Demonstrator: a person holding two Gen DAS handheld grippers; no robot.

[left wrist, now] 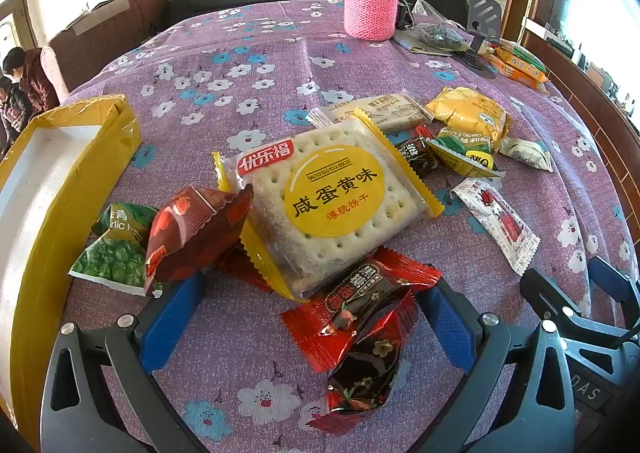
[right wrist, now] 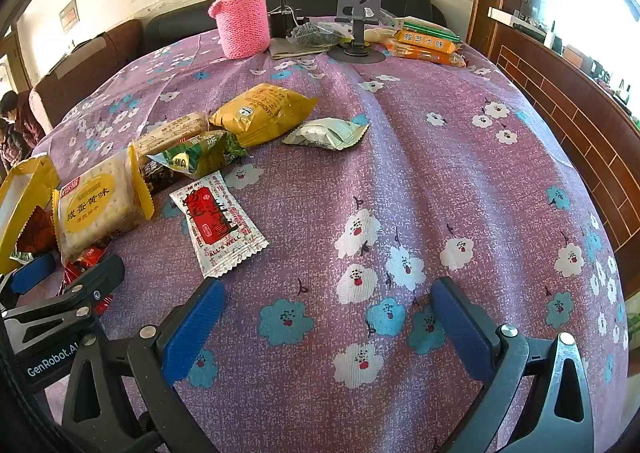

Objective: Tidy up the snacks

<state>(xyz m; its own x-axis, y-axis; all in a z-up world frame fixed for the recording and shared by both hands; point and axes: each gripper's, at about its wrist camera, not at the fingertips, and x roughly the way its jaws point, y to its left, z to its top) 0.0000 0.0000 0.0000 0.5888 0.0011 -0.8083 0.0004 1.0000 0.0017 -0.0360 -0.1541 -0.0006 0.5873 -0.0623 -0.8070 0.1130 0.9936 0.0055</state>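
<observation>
To the far left of the left gripper (left wrist: 308, 317) stands the yellow box (left wrist: 80, 173), its white inside bare. Between the wide-open blue fingers (left wrist: 172, 317) nothing is gripped, though the red-and-black candy packets (left wrist: 360, 317) lie in the gap. Just ahead sits the salted egg yolk cracker pack (left wrist: 324, 205), propped on smaller wrappers, with a green pea packet (left wrist: 116, 249) and a dark red packet (left wrist: 192, 233) at the left finger. Closing here could pinch two overlapped candy wrappers at once, or nudge the cracker pack off its pile, because the snacks are so crowded. The right gripper (right wrist: 328, 329) is also spread wide and empty over bare flowered tablecloth (right wrist: 440, 181), with the white-and-red packet (right wrist: 218, 221) ahead to its left. Only the left view shows the box interior and the candies near the fingers. Only the right view shows the orange packs (right wrist: 428, 45) clearly beside the phone stand (right wrist: 356, 13).
</observation>
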